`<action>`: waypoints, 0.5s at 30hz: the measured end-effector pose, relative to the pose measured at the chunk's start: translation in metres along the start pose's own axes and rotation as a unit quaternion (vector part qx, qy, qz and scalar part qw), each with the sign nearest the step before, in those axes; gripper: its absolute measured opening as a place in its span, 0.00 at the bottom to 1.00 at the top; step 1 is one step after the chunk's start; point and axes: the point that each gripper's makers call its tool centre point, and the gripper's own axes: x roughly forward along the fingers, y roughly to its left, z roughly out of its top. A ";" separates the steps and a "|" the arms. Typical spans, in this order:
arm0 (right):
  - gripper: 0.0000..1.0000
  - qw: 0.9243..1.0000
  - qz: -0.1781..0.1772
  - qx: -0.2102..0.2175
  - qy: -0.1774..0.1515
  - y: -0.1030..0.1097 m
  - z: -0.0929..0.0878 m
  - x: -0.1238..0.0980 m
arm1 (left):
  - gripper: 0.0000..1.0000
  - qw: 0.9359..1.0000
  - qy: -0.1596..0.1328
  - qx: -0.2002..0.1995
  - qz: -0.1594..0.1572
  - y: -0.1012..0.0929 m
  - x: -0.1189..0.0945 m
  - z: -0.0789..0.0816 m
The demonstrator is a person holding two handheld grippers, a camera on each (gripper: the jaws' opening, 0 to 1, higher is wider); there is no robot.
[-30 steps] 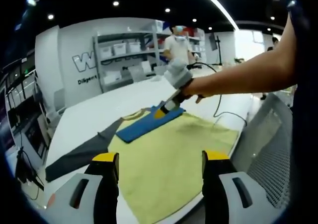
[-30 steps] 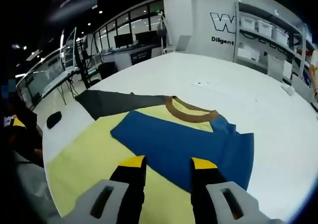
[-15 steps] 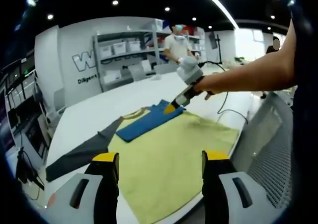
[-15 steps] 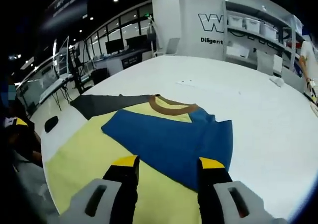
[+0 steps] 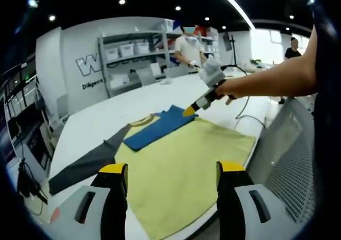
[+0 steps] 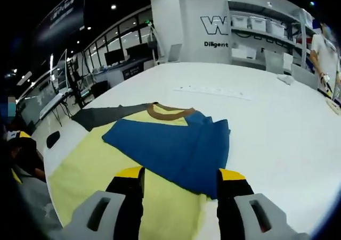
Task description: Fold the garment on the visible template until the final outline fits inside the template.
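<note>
Flat on the white tabletop [image 6: 277,128] lies a pale yellow cloth shirt [image 5: 181,160] with a brown ribbed collar [image 6: 169,111], one blue sleeve [image 6: 170,147] folded inward across its chest and a dark grey sleeve [image 5: 85,163] stretched straight out to the side. In the left gripper view, the left gripper [image 5: 172,172] hangs above the near hem of the yellow shirt, its two yellow-tipped black jaws spread wide and holding nothing. Farther off in that view, the right gripper [image 5: 189,111], held by a person's bare arm [image 5: 272,80], hovers just beside the edge of the folded blue sleeve; from there I cannot tell whether its tips touch the cloth. In the right gripper view, the right gripper's own jaws stand apart with nothing between them, over the place where the blue sleeve meets the yellow body. Behind the table stand white shelves with storage bins [image 5: 130,59], and a person in a white shirt [image 5: 189,46] stands near them.
</note>
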 end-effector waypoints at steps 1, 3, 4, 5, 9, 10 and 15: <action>0.54 1.000 -0.001 0.003 -0.001 -0.002 -0.001 -0.001 | 0.62 1.000 0.000 0.000 0.000 0.000 0.000 0.000; 0.54 1.000 -0.004 0.012 0.000 -0.009 -0.003 -0.003 | 0.62 1.000 0.002 0.001 -0.001 -0.001 0.000 -0.001; 0.54 1.000 -0.005 0.015 0.000 -0.011 -0.004 -0.004 | 0.62 1.000 0.003 0.002 -0.001 -0.001 0.000 -0.001; 0.55 1.000 -0.007 0.019 -0.001 -0.015 -0.005 -0.005 | 0.62 1.000 0.003 0.002 -0.002 -0.001 0.000 -0.001; 0.54 0.999 -0.006 0.041 -0.003 -0.024 -0.007 -0.005 | 0.62 1.000 0.006 0.002 -0.004 -0.002 0.001 -0.002; 0.53 0.999 -0.005 0.052 -0.002 -0.027 -0.009 -0.005 | 0.62 1.000 0.007 0.003 -0.004 -0.003 0.001 -0.002; 0.50 0.997 -0.003 0.080 -0.001 -0.036 -0.015 -0.001 | 0.62 1.000 0.010 0.002 -0.004 -0.002 0.001 -0.003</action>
